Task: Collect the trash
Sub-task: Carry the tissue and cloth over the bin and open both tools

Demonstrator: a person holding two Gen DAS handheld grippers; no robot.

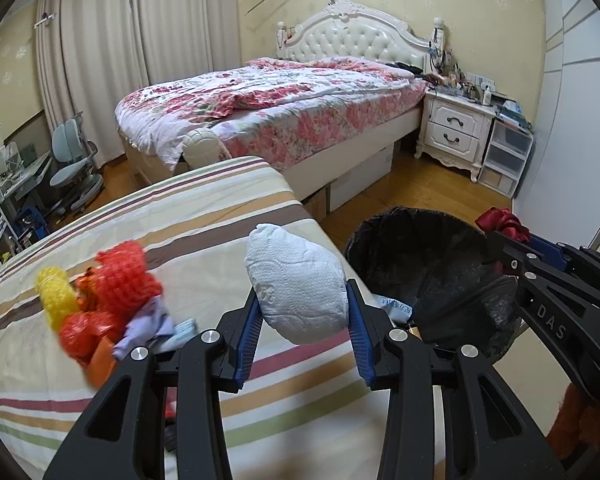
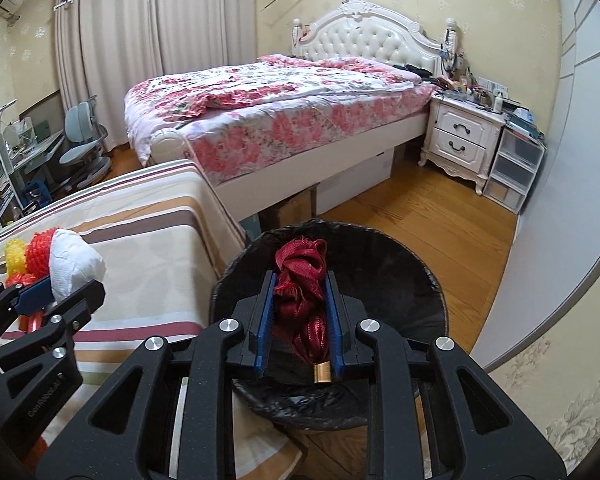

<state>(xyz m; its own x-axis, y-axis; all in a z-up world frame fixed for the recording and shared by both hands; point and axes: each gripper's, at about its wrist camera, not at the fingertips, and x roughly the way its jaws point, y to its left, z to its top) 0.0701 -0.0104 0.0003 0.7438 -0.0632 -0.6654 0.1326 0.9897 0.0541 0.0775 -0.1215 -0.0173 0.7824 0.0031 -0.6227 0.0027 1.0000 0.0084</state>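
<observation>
While both grip: loads sit as follows.
Left gripper [image 1: 303, 312]: clamps white tissue wad [image 1: 296, 284], above striped bedcover [image 1: 188, 216] edge.
Right gripper [image 2: 300, 308]: pinches red ribbon [image 2: 302, 280] over black-lined bin [image 2: 412, 280]; gold end partly hidden.
Remaining trash pile [image 1: 100, 300]: blurred.

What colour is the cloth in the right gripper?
Dark red cloth, seen best from the right wrist.

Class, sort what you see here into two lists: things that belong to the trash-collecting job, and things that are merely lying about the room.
Job:
left gripper gripping white tissue wad
right gripper gripping red fabric scrap
black-lined bin
red and yellow trash pile

Lying about:
floral bed
white nightstand
desk chair
</observation>
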